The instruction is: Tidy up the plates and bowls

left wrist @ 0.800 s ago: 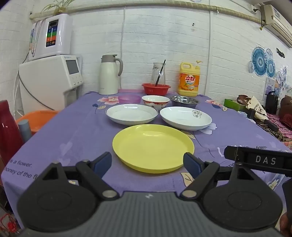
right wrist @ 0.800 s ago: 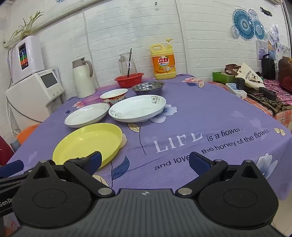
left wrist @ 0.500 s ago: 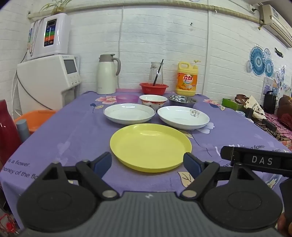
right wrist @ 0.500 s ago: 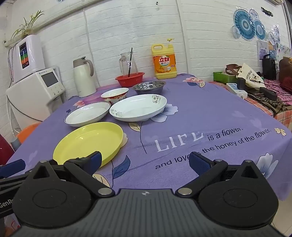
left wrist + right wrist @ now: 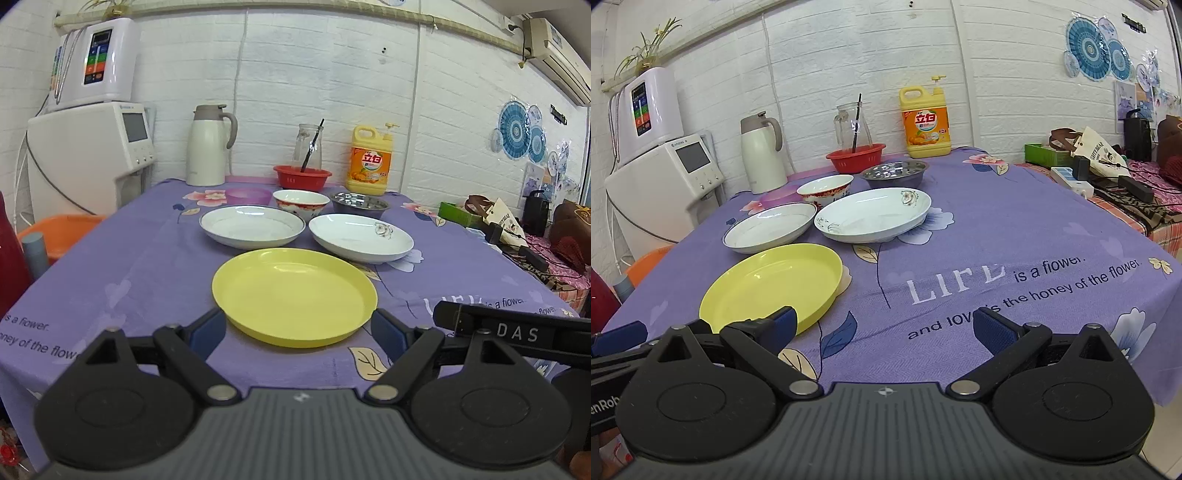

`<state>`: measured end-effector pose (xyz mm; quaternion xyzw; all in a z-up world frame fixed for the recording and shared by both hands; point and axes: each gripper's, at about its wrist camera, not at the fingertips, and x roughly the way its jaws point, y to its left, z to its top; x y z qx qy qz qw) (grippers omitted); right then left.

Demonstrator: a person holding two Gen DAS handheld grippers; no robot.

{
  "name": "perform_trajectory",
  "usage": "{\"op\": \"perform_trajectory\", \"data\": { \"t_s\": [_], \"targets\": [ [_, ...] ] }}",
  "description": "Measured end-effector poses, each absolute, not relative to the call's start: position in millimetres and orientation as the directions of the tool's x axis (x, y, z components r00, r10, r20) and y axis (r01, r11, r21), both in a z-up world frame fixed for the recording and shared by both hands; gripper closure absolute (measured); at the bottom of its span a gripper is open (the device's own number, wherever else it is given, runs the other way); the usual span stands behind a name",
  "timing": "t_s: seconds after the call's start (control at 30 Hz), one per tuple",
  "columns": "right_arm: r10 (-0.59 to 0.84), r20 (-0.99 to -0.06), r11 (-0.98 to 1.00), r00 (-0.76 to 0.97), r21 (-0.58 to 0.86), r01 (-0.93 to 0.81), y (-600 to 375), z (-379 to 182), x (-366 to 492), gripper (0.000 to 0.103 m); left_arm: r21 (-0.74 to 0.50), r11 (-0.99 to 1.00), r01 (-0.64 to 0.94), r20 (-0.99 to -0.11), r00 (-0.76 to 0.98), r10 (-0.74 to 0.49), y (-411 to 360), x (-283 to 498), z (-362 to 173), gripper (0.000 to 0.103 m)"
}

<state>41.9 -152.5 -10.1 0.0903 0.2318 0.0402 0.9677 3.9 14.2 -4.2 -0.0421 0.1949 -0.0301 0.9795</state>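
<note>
While nothing is gripped yet, the yellow plate lies flat on the purple tablecloth, nearest the table's front edge and dead ahead of the left gripper, whose blue fingertips stand wide apart, one at each side of the near rim, empty. Right gripper also spread wide w/ nothing held; from its view the plate sits off to the left, just past its left fingertip, so left hand is prob. the nearer and better lined up. Plate is round (no long axis to speak of), so approach angle matters little; rim is low. Behind it, side by side: plain white plate on the left, flowered white plate on the right, near but apart from the yellow one. Behind those a row of bowls: purple bowl, red-patterned bowl, steel bowl. Count: 3 plates, 3 bowls. Further back, by the wall: red basket, glass jar w/ a dark stick, detergent jug, white thermos.
</note>
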Motion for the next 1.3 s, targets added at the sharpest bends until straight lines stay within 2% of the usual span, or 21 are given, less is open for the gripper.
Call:
{"op": "perform_trajectory", "data": {
  "t_s": [1.3],
  "targets": [
    [0.119,-0.447,0.982,0.887,0.185,-0.039,-151.2,-11.8,41.9,0.0,-0.126,0.987,0.104,-0.374,0.916,-0.144,15.9,1.9,0.0,0.019]
  ]
}}
